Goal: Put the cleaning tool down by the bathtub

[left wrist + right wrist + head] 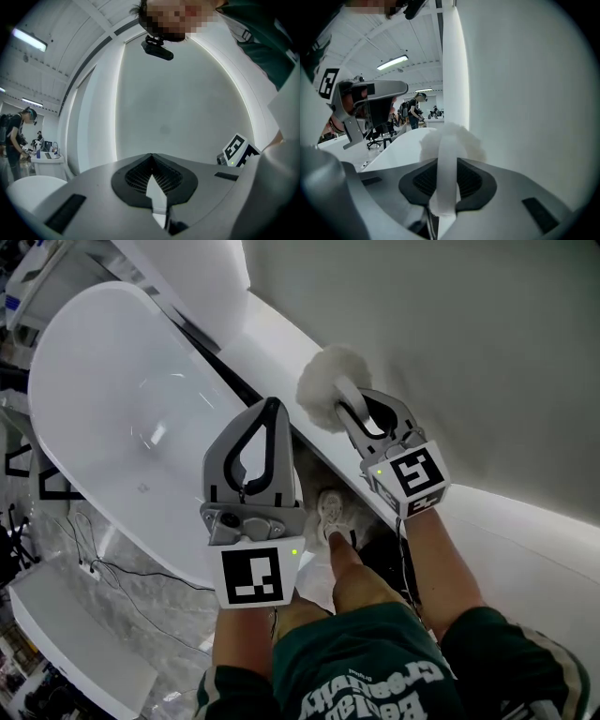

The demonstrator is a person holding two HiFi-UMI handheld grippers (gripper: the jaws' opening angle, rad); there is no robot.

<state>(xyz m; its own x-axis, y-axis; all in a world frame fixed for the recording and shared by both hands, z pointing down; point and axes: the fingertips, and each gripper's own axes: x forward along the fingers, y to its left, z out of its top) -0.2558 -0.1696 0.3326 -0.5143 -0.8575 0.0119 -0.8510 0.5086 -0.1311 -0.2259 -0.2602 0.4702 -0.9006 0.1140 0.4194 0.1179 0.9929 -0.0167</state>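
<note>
The big white bathtub (122,409) fills the left side of the head view. The person stands just to the right of the bathtub, and one shoe (330,512) shows on the floor beside its side.

The right gripper (364,407) is to the right of the bathtub. Its jaws are clamped on the thin white handle (447,159) of the cleaning tool (330,388). The handle runs straight up between the two dark pads (476,180). The tool's soft, fluffy white head (461,140) sticks out past the jaw tips. It is over the long white ledge (281,334) that runs along the right side of the bathtub, next to the gray wall (450,334). I cannot tell if the fluffy head touches the ledge.

The left gripper (270,413) is over the right edge of the bathtub, just beside the right gripper. Its jaws are together, tip against tip, with nothing between them (151,157).

Thin cables (122,568) lie on the floor on the near side of the bathtub.
</note>
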